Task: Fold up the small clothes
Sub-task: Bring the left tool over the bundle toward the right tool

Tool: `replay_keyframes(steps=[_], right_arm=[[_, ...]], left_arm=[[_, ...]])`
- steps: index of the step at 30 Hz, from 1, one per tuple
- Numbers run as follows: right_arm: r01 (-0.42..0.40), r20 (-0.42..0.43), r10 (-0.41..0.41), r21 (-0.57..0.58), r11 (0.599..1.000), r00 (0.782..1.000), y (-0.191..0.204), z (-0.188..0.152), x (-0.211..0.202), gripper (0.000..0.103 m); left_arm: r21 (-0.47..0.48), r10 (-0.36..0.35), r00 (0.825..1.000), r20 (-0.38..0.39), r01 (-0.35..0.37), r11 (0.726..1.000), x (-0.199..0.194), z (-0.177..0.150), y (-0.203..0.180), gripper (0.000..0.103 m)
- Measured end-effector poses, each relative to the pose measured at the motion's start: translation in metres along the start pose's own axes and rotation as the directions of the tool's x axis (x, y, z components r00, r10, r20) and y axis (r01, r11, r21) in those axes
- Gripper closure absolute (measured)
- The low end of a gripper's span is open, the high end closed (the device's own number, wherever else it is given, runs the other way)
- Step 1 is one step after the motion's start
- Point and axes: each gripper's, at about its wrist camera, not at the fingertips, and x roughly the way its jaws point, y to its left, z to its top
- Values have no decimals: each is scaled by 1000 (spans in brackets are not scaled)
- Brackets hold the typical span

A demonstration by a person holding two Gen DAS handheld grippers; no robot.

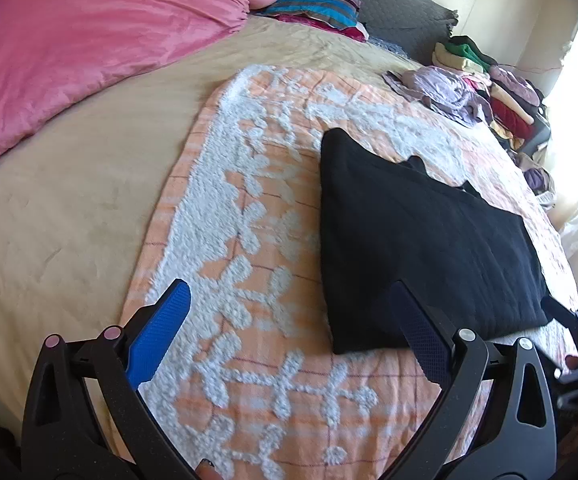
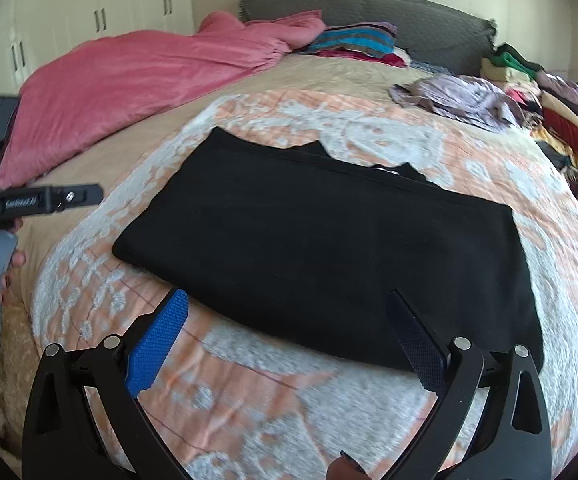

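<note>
A black garment [image 1: 421, 240] [image 2: 329, 240] lies flat, folded into a rough rectangle, on an orange and white patterned towel [image 1: 257, 200] [image 2: 249, 392] spread over the bed. My left gripper [image 1: 289, 300] hovers open over the towel by the garment's near left corner, nothing between its fingers. My right gripper [image 2: 289, 308] is open too, held just in front of the garment's near edge, holding nothing. In the left wrist view the right gripper's body shows at the far right, its fingers cut off.
A pink duvet [image 1: 69, 52] [image 2: 137, 76] is bunched at the back left of the beige bed [image 1: 69, 220]. Striped folded clothes [image 2: 353, 42] sit by the grey headboard [image 2: 409, 16]. A lilac garment [image 2: 461, 96] and a heap of mixed clothes [image 2: 549, 104] lie at the right.
</note>
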Motion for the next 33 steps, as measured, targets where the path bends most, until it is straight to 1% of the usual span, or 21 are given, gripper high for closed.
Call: replay_keyframes(steps=[8, 20, 22, 26, 28, 33], right_arm=[[-35, -13, 34, -80, 996, 999, 32, 9, 19, 5], [-18, -47, 9, -204, 979, 999, 71, 11, 56, 5], [-12, -54, 0, -225, 974, 999, 76, 11, 65, 5], [11, -65, -30, -277, 961, 997, 86, 7, 78, 5], [32, -60, -53, -305, 952, 997, 90, 5, 85, 5], [75, -25, -88, -327, 942, 996, 95, 5, 98, 5]], left_arm=[[-8, 13, 1000, 11, -13, 1000, 7, 12, 8, 10], [-11, 20, 1000, -1, -20, 1000, 33, 35, 10, 10], [-5, 9, 1000, -7, -9, 1000, 39, 38, 8, 10], [16, 16, 1000, -19, -16, 1000, 51, 45, 2, 10], [16, 18, 1000, -23, -18, 1000, 56, 49, 1, 10], [20, 24, 999, -22, -24, 1000, 65, 58, 0, 10]])
